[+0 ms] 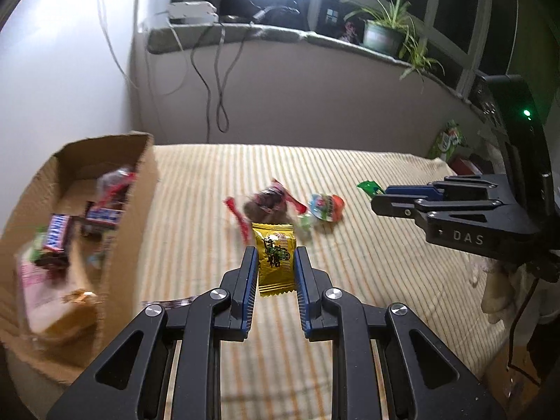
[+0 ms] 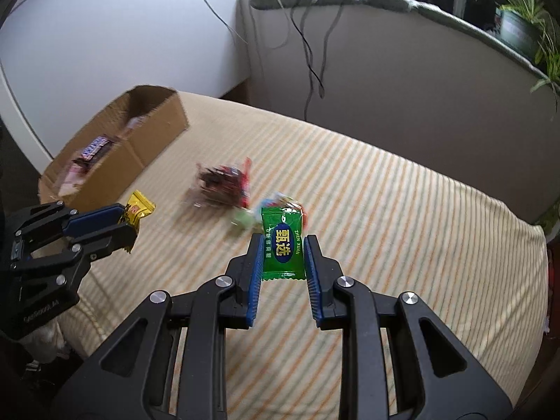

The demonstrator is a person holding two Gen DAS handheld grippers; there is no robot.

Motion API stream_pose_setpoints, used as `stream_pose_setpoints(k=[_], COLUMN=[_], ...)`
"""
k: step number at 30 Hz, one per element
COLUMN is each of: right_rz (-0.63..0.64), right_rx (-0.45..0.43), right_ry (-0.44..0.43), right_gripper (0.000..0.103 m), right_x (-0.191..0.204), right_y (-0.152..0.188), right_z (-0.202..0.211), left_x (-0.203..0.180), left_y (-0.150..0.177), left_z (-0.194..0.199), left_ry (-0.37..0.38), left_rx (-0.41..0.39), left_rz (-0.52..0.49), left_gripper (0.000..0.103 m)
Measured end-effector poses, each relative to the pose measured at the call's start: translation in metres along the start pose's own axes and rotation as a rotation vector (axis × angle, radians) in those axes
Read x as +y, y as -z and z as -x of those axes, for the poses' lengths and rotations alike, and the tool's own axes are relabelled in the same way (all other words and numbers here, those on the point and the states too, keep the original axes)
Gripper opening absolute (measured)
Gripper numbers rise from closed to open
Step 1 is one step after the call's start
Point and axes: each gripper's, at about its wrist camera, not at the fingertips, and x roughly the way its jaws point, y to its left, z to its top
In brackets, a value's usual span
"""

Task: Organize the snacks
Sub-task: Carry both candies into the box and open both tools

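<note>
My left gripper (image 1: 275,252) is shut on a yellow candy packet (image 1: 275,262) and holds it above the striped cloth; it also shows in the right wrist view (image 2: 138,211). My right gripper (image 2: 282,241) is shut on a green candy packet (image 2: 282,245), whose tip shows in the left wrist view (image 1: 367,187). An open cardboard box (image 1: 134,189) with several snacks inside stands at the left; it also shows in the right wrist view (image 2: 140,147). A dark red-wrapped snack (image 1: 267,201) and a small colourful packet (image 1: 323,206) lie on the cloth between the grippers.
The striped cloth (image 2: 402,217) covers the table. Behind it is a wall with hanging cables (image 1: 217,80) and a sill with a potted plant (image 1: 385,31). A green packet (image 1: 449,140) sits at the far right edge.
</note>
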Motion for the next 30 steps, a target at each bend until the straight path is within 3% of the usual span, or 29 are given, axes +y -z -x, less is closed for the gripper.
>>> stream_pose_setpoints(k=[18,30], right_rz=[0.129,0.217], right_rx=[-0.067,-0.062], right_ry=[-0.106,-0.166], right_gripper=[0.024,0.024], right_x=[0.098,0.161], right_y=[-0.038,-0.069], right_z=[0.007,-0.018], left_x=[0.085,0.138], left_y=[0.005,0.019], left_z=[0.058,0.08], left_ry=[-0.133,-0.212], left_rx=[-0.109,-0.124], left_rz=[0.133,0.21], left_gripper=[0.019,0.019])
